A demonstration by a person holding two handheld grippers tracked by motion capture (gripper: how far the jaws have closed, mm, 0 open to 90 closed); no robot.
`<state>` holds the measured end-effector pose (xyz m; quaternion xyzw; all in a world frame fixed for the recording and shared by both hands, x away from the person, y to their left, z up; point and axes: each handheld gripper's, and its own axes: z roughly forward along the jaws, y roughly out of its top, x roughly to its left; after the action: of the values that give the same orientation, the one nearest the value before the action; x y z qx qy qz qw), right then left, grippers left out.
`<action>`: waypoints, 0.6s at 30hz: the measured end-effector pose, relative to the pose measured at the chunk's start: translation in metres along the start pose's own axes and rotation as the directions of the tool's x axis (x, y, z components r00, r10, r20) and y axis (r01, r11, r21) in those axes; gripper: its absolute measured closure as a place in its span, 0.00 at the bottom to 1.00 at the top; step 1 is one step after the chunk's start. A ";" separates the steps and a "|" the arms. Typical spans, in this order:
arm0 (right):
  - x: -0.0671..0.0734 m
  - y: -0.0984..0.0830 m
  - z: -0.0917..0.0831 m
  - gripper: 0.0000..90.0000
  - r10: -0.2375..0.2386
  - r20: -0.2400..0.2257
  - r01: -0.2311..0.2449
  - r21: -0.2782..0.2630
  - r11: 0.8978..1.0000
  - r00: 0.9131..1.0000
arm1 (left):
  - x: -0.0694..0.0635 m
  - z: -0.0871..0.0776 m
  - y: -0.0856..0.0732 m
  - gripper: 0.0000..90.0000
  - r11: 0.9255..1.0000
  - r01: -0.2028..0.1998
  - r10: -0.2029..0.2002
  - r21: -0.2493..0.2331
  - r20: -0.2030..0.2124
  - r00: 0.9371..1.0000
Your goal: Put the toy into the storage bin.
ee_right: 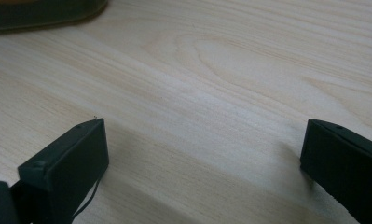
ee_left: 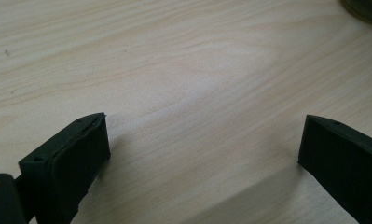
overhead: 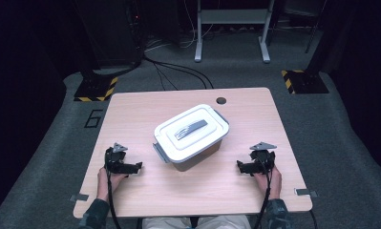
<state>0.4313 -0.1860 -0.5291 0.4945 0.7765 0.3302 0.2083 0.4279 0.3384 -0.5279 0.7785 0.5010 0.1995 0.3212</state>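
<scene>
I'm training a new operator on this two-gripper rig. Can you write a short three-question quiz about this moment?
1. True or false: the lid is on the storage box.
2. What does the left gripper hold? A) the lid's handle B) nothing C) a cable
3. Where does the box stand relative to the two grippers, left one and right one, in the high view?

Key
1. True: the white lid with its grey handle covers the box.
2. B: both its jaws stand apart over bare table.
3. Between them, farther from the person, mid-table; neither gripper touches it.
</scene>
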 end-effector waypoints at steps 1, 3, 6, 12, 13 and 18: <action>0.000 0.000 0.000 0.00 0.000 -0.001 0.000 0.000 1.000 1.000 | -0.001 0.001 -0.003 0.02 1.000 -0.002 0.002 -0.022 -0.010 1.000; 0.000 0.000 0.000 0.00 -0.001 -0.004 0.001 0.000 1.000 1.000 | -0.002 0.001 -0.004 0.01 1.000 0.003 -0.004 -0.031 -0.020 1.000; 0.000 0.000 0.000 0.00 -0.001 -0.004 0.001 0.001 1.000 1.000 | -0.002 0.001 -0.004 0.01 0.999 0.004 -0.004 -0.032 -0.020 1.000; 0.000 0.000 0.000 0.00 -0.001 -0.004 0.001 0.002 1.000 1.000 | -0.004 0.001 -0.004 0.01 0.999 0.020 -0.021 -0.035 -0.032 0.999; 0.001 0.000 0.000 0.00 -0.002 -0.003 0.002 0.003 1.000 1.000 | -0.004 0.001 -0.004 0.01 0.999 0.024 -0.026 -0.034 -0.037 0.999; 0.002 0.001 0.001 0.00 0.008 0.006 -0.008 0.004 1.000 1.000 | -0.007 -0.002 -0.007 0.01 0.999 0.042 -0.043 -0.034 -0.053 0.998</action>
<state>0.4313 -0.1840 -0.5291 0.4993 0.7745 0.3278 0.2083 0.4189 0.3343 -0.5314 0.7566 0.5225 0.2216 0.3247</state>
